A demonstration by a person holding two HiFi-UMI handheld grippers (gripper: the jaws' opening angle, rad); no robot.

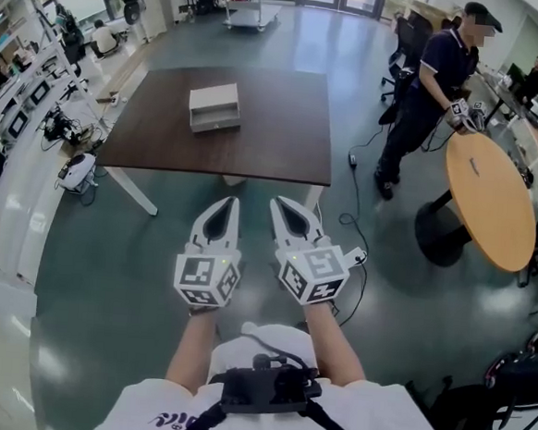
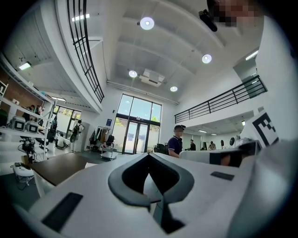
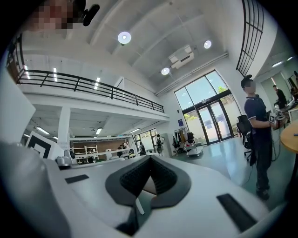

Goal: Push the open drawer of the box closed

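A small white box (image 1: 214,106) stands on the dark brown table (image 1: 286,118), left of its middle. Its drawer (image 1: 216,120) sticks out a little toward me. Both grippers hang in the air over the floor, short of the table's near edge and well away from the box. In the head view my left gripper (image 1: 226,202) and my right gripper (image 1: 277,204) are side by side, each shut with nothing between the jaws. The left gripper (image 2: 149,156) points up toward the hall and shows part of the table (image 2: 60,167) at its left. The right gripper (image 3: 150,159) also looks at the hall, with no box in sight.
A person (image 1: 436,93) stands at the right beside a round wooden table (image 1: 488,194). Cables (image 1: 351,230) trail over the floor near the table's right leg. Workbenches with equipment (image 1: 36,117) line the left side. A cart (image 1: 248,8) stands far behind.
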